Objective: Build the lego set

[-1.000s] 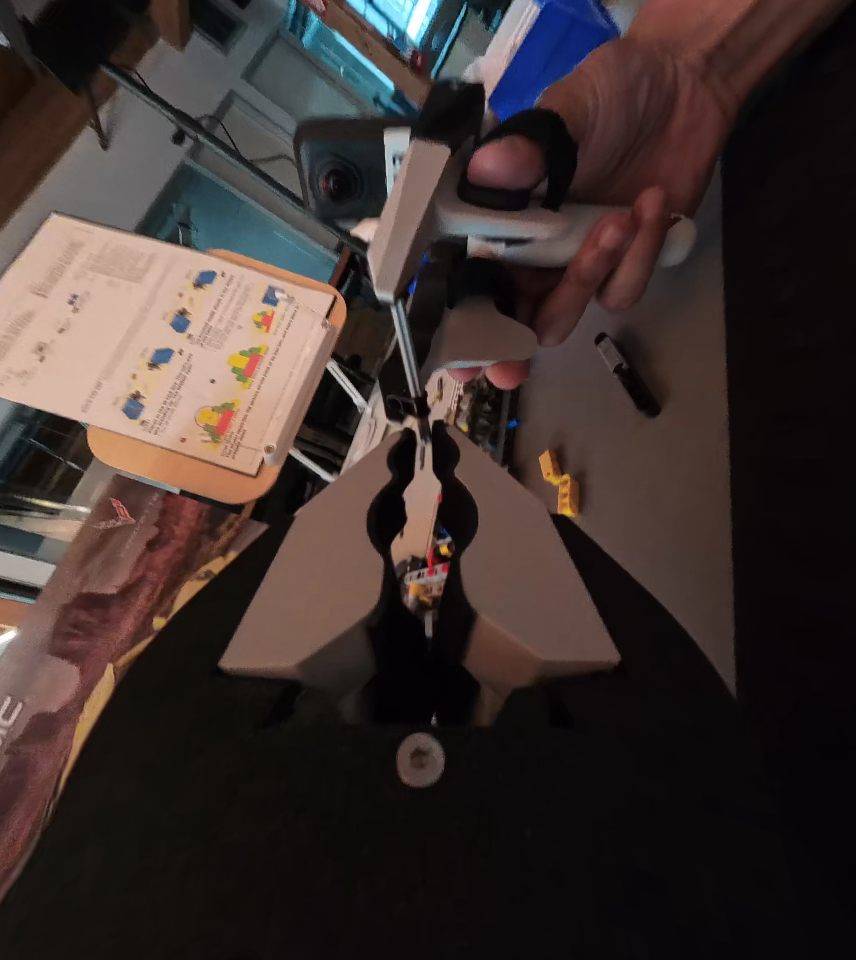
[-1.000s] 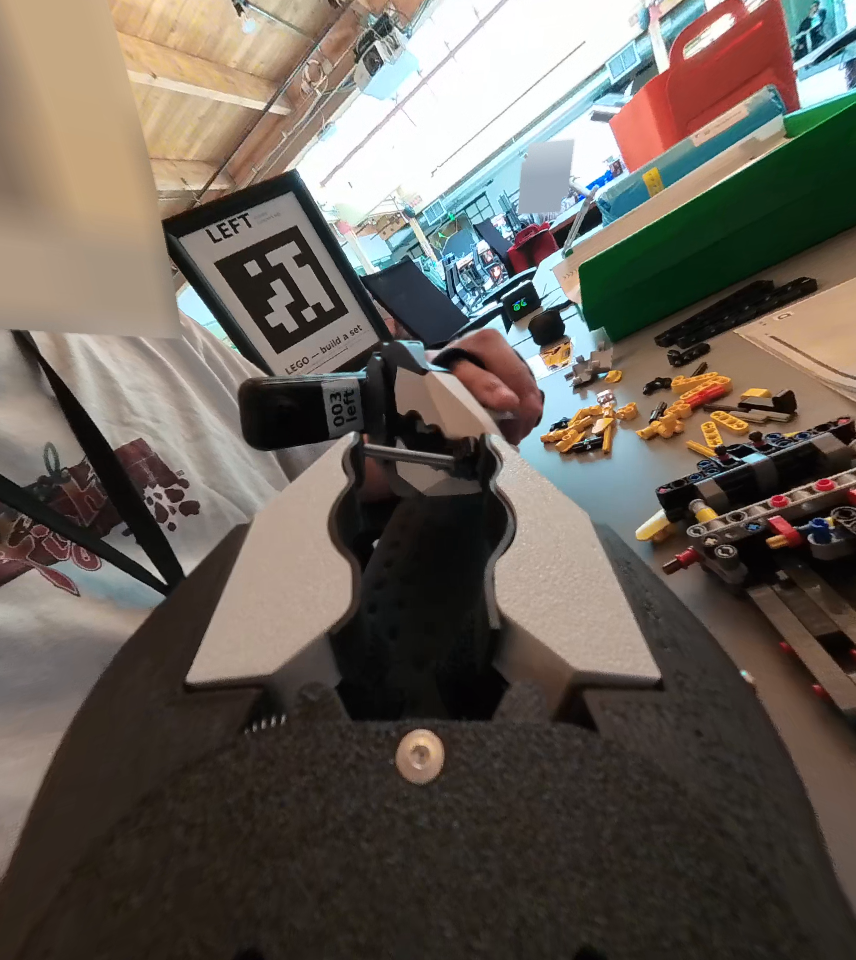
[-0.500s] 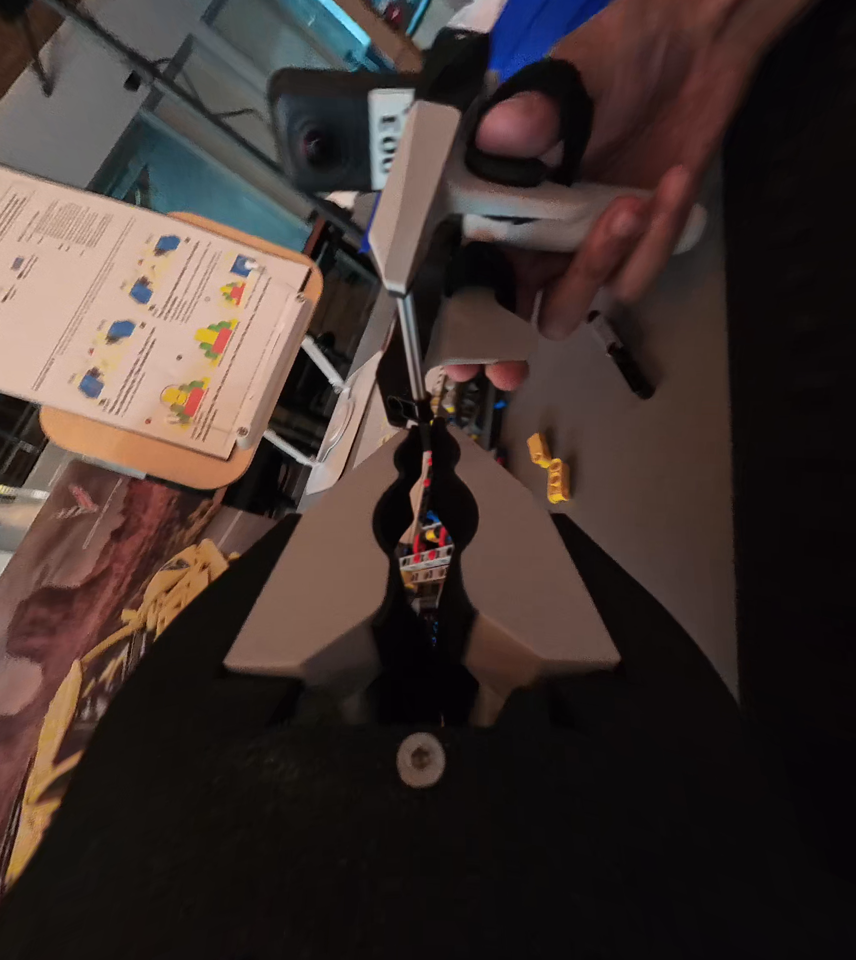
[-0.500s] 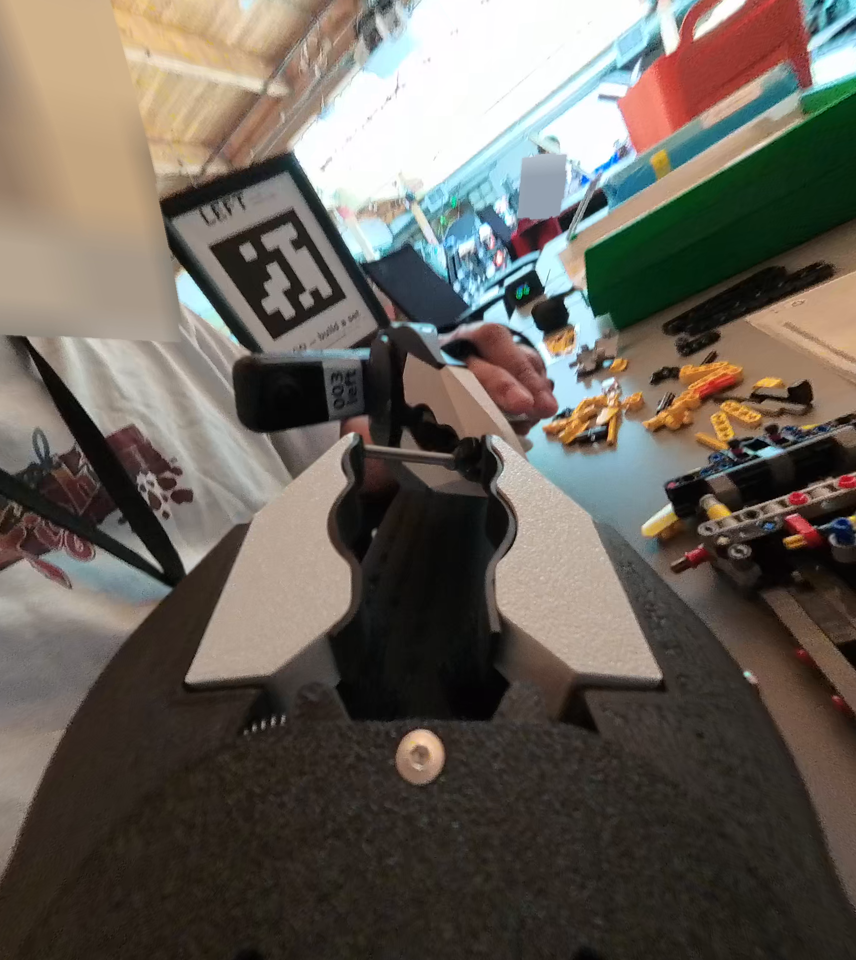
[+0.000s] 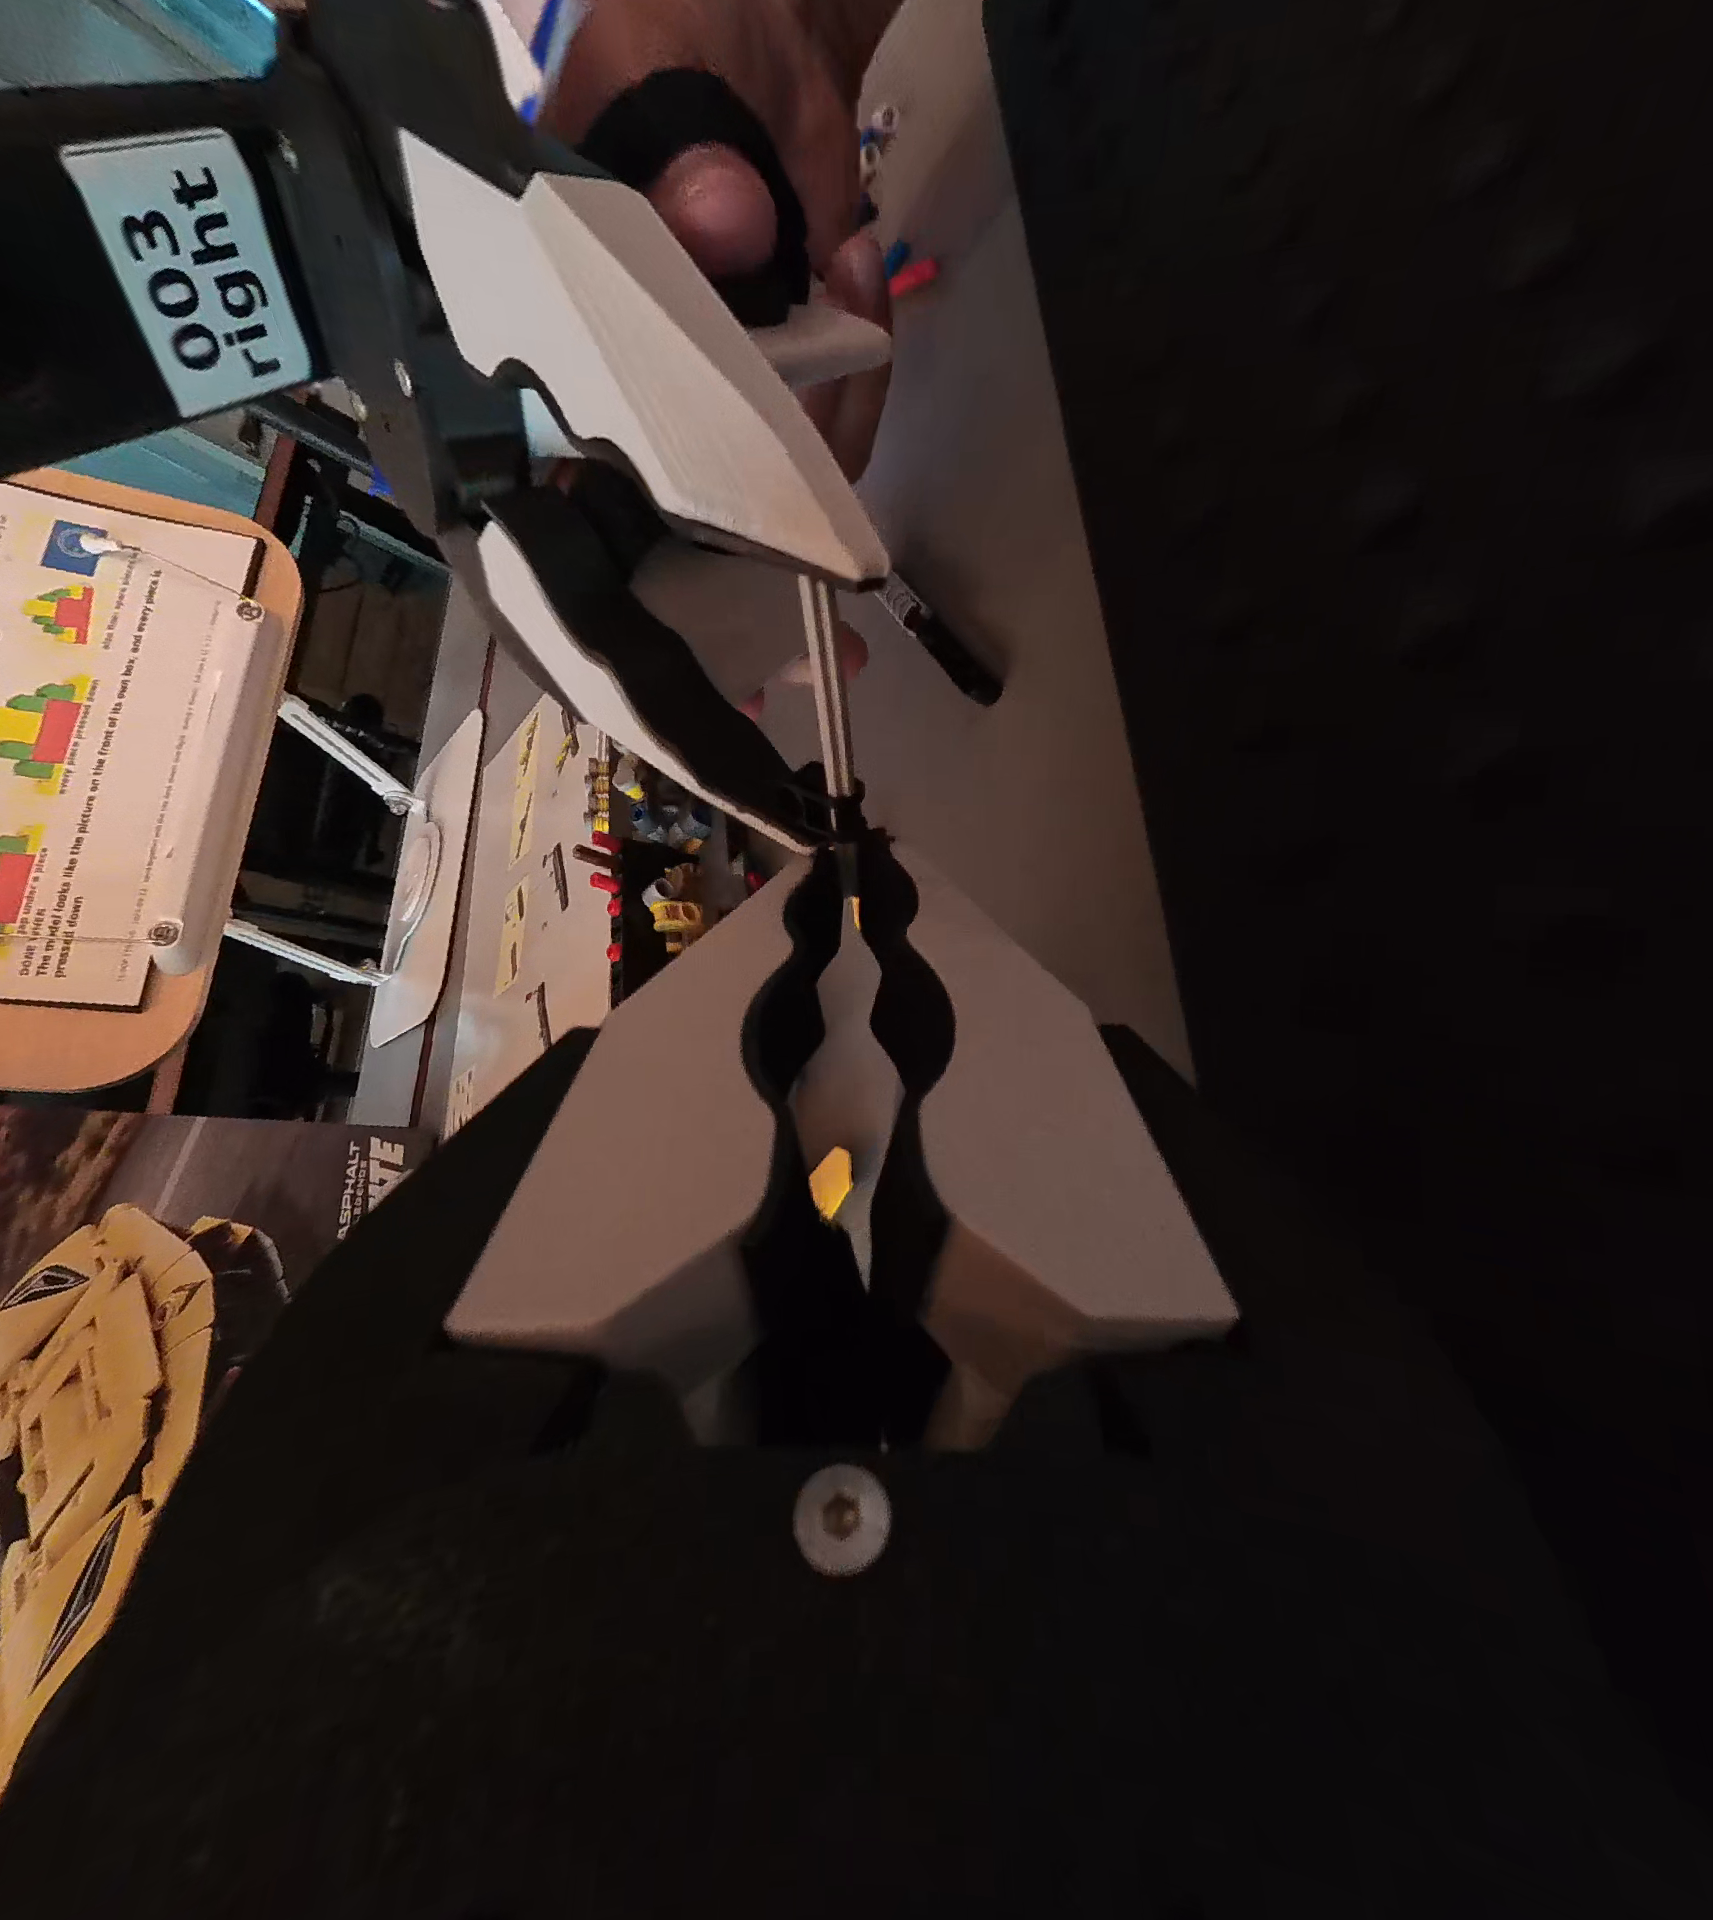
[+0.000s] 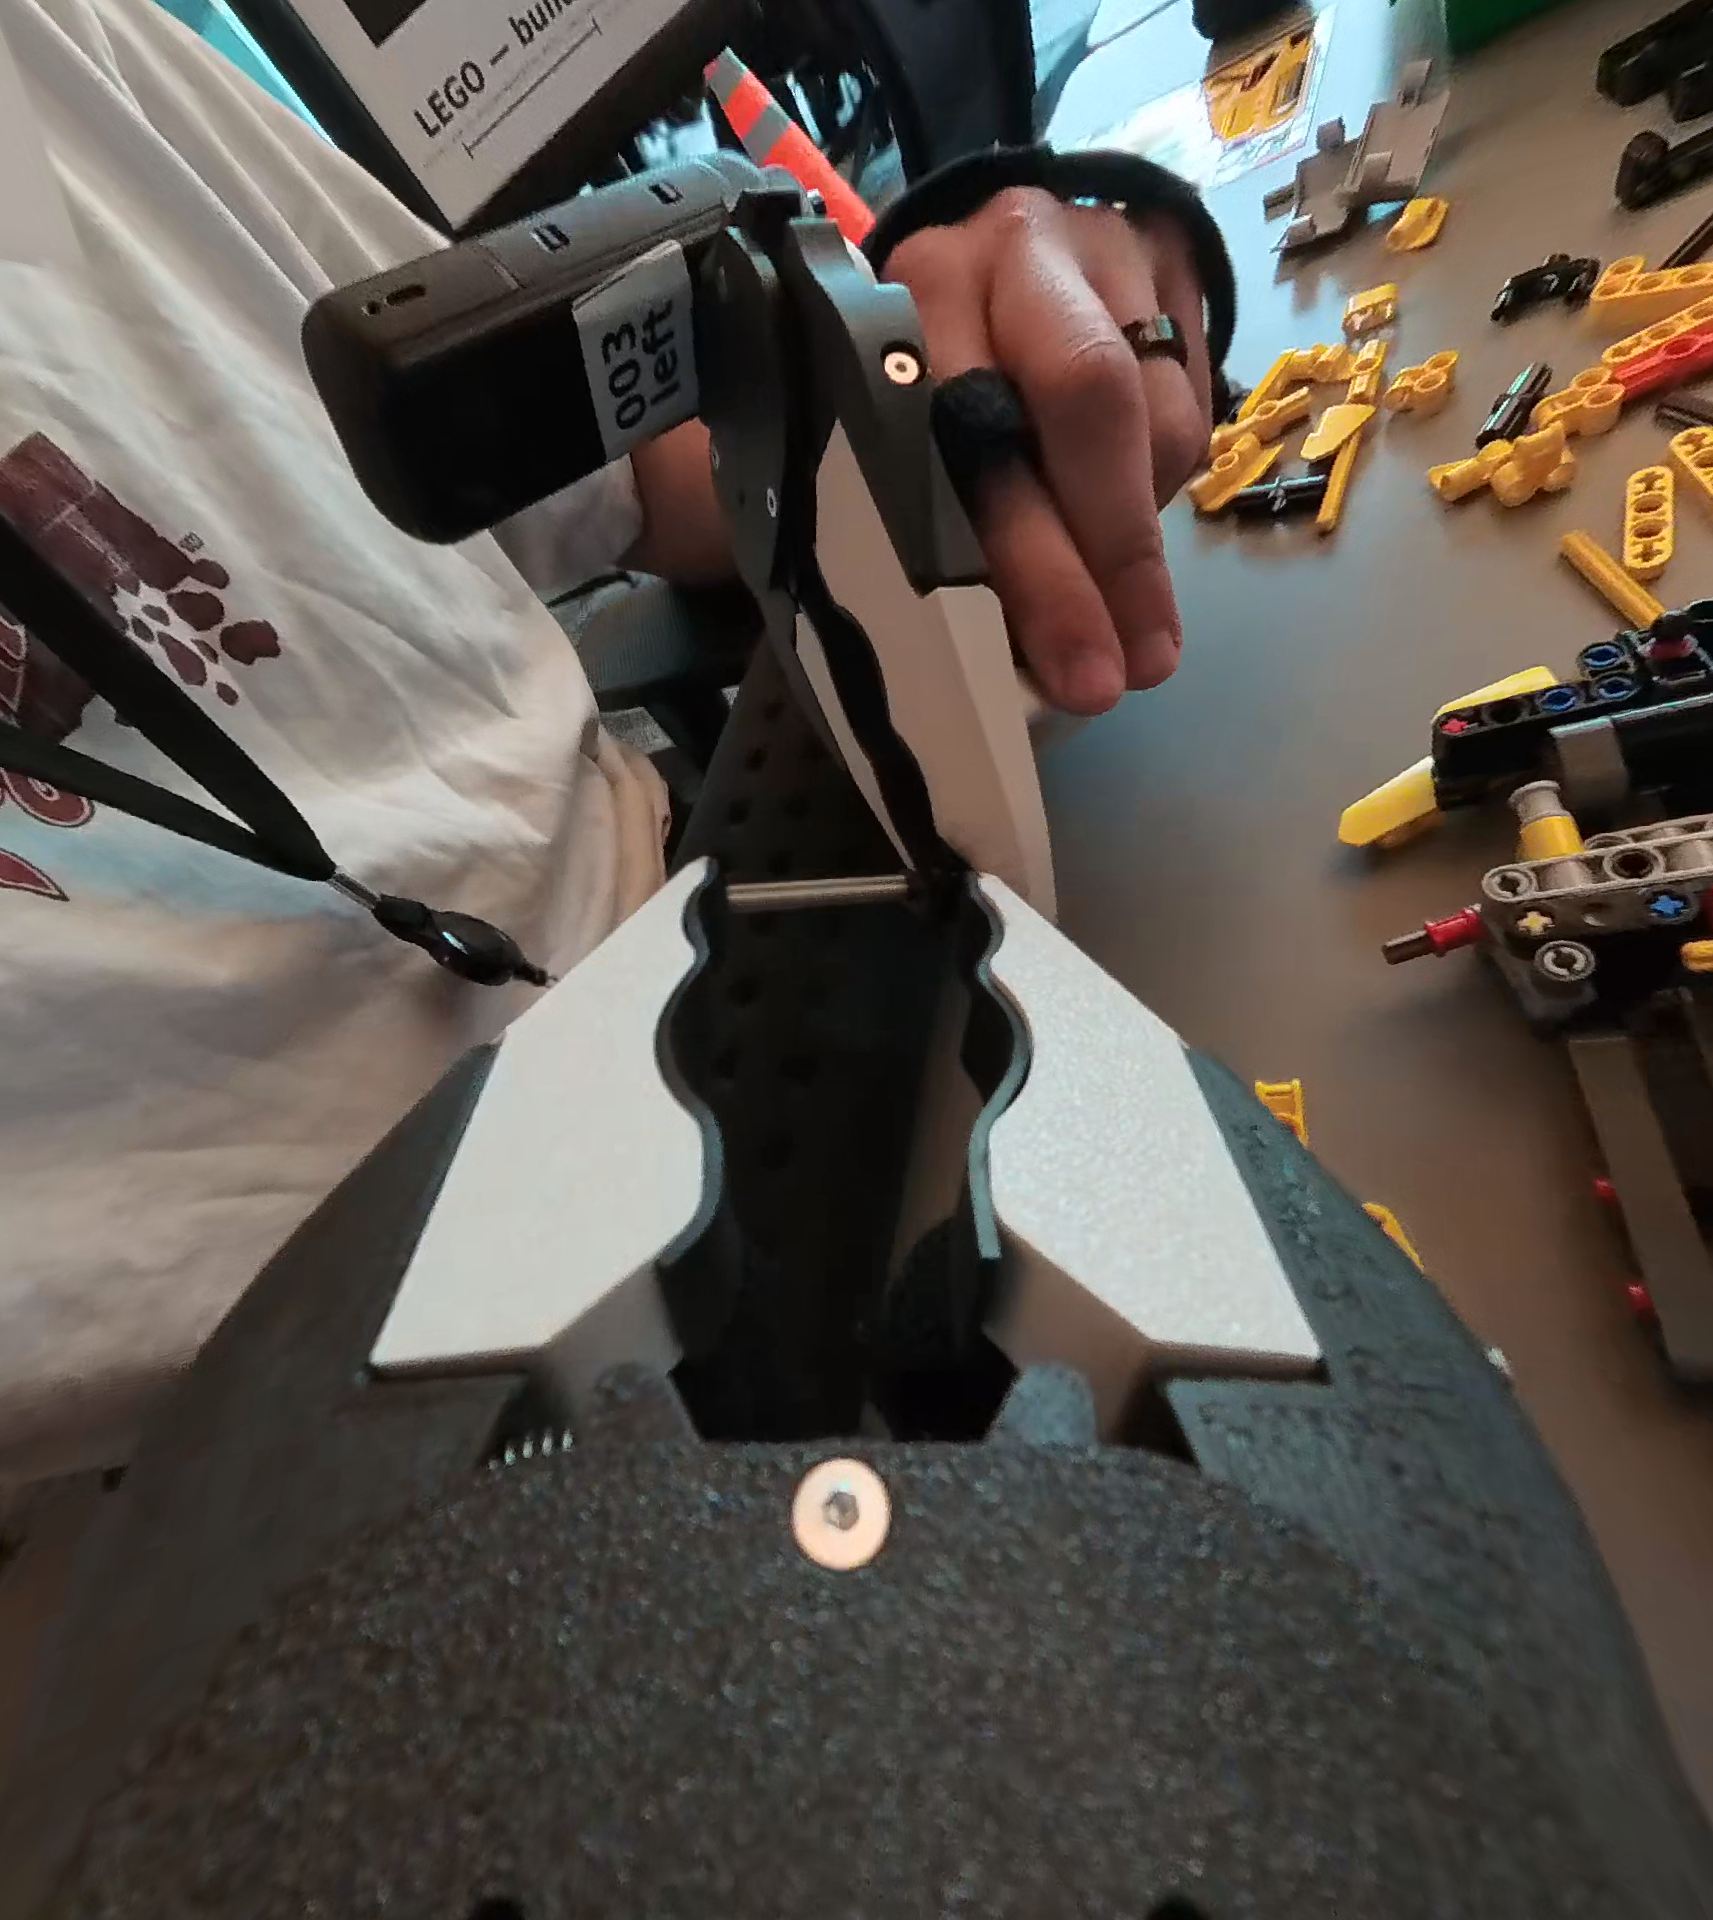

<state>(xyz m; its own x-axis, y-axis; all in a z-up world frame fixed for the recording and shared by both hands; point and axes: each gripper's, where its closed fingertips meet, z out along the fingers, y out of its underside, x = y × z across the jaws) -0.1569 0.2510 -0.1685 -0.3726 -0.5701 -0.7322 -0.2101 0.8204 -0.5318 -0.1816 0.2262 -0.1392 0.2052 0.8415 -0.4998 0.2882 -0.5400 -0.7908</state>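
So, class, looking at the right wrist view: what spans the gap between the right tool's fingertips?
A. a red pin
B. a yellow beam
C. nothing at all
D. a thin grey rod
D: a thin grey rod runs crosswise from one fingertip of the right tool to the other, while the left tool pinches a small black piece at the rod's end.

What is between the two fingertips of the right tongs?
A thin grey metal axle spans the gap between the right tongs' fingertips in the right wrist view; the left tongs pinch a small black connector at its end.
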